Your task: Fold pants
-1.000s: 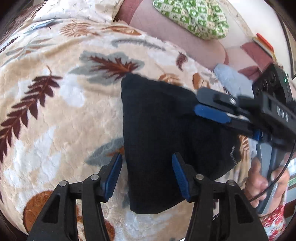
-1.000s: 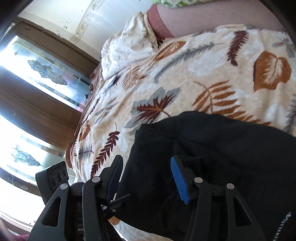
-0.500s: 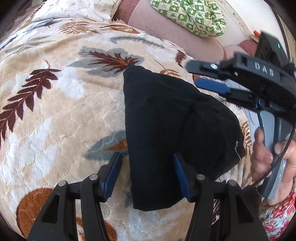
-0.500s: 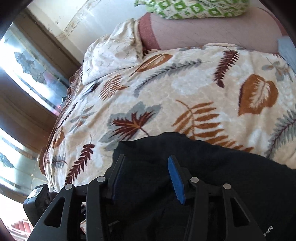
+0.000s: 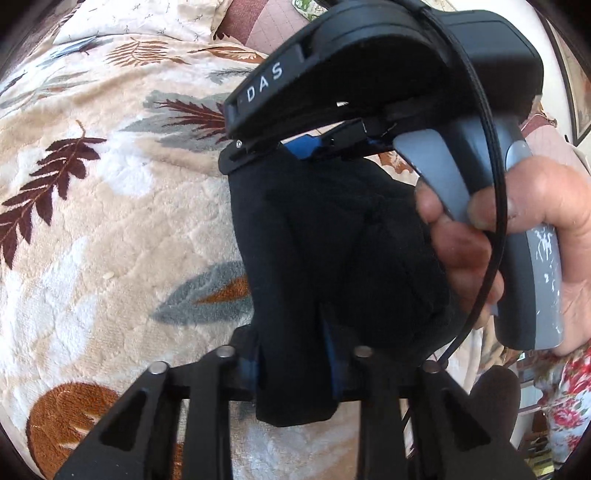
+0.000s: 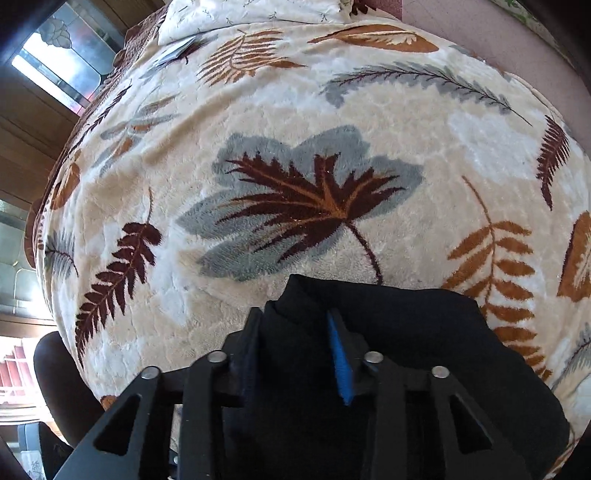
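The black pants lie folded into a small bundle on the leaf-patterned blanket. My left gripper is shut on the bundle's near edge, with cloth filling the gap between its blue pads. My right gripper is shut on the bundle's far corner. In the left wrist view the right gripper reaches in from the right, held by a hand, and hides the far part of the pants. In the right wrist view the pants fill the lower right.
The blanket covers a bed. A cream pillow and pink sheet lie at its far end. Wooden window frames stand at the left. A dark chair sits beside the bed.
Both grippers were open over the pants; now both have closed on the folded bundle. The right gripper has swung close in front of the left camera.
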The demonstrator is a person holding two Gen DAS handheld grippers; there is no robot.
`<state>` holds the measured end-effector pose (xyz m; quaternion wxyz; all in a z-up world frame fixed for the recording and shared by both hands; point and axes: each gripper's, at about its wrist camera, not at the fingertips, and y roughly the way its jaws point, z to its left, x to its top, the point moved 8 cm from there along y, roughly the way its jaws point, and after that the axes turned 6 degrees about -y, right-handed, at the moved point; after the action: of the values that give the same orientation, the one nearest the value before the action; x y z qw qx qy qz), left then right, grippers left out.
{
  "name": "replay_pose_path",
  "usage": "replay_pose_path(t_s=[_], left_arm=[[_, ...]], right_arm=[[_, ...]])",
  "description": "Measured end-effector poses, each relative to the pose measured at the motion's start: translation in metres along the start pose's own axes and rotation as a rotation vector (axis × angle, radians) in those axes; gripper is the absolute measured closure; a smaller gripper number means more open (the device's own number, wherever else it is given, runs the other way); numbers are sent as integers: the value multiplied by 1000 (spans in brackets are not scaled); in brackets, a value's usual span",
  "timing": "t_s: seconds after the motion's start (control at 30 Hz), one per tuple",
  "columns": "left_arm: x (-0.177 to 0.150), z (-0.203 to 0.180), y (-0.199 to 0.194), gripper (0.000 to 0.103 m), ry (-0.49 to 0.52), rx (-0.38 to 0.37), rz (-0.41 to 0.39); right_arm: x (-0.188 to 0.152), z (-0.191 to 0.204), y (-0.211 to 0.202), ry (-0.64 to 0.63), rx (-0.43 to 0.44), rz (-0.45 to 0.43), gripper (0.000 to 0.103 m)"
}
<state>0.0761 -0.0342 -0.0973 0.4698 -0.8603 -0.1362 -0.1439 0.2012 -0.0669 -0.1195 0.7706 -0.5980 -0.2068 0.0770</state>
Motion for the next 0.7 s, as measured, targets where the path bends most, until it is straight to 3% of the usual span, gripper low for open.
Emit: replay_pose_path(t_s=[0.1, 0.37, 0.47, 0.57, 0.7], left_arm=[[3, 0, -1, 87, -13, -10, -1], [29, 23, -13, 89, -89, -34, -8], [33, 31, -16, 89, -116, -58, 2], [27, 27, -16, 89, -103, -48, 14], [12, 20, -12, 88, -77, -58, 55]], right_arm=[[1, -1, -3, 30, 37, -19, 82], [37, 13, -17, 49, 60, -99, 94], [59, 33, -20, 41, 128, -123, 98], [75, 49, -17, 19, 111, -123, 98], [72, 36, -19, 28, 62, -135, 97]])
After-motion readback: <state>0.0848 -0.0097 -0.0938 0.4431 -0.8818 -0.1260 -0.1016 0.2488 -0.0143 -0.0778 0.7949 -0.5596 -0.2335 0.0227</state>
